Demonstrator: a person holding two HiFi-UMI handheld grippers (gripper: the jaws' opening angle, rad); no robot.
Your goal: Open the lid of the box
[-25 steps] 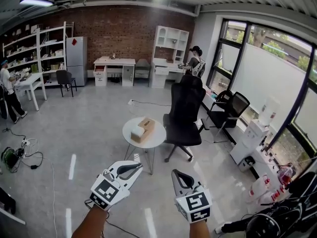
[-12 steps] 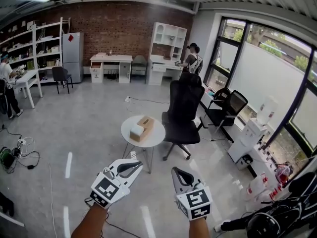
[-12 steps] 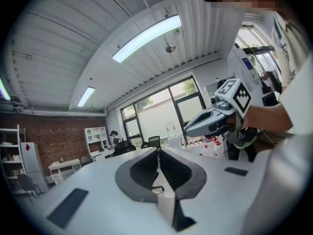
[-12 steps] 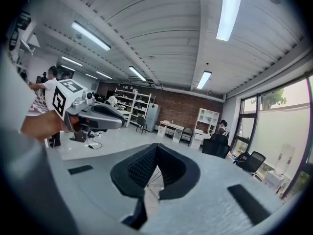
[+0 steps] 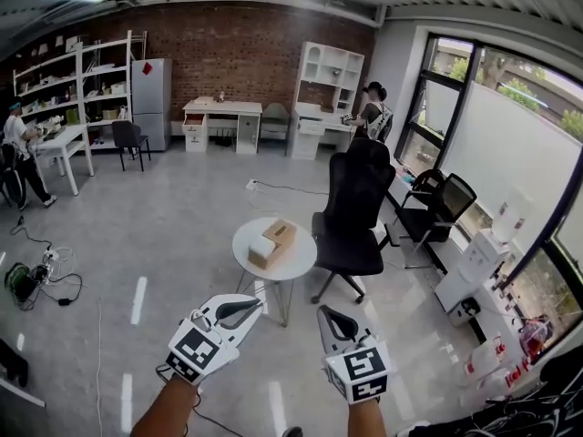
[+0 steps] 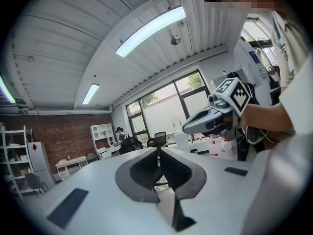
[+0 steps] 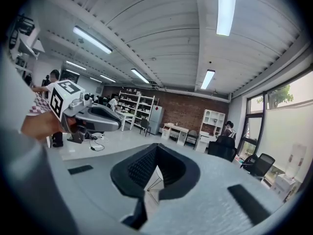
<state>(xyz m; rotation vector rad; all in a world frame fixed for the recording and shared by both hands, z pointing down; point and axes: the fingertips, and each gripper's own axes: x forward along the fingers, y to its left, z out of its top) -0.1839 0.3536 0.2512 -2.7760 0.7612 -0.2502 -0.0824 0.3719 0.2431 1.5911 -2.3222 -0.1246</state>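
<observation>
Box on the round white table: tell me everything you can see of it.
The tan rectangular box lies flat near the middle of the round white table, diagonal in the head view. A white block sits against its near end. It looks like wood or cardboard; whether the lid is shut is too small to tell.

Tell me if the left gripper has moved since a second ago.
Yes, slightly: the left gripper has edged toward the round table, whose near rim now shows closer to it.

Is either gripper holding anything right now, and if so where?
Nothing is held. The left gripper and right gripper are both shut and empty; the box sits untouched on the round table ahead.
</observation>
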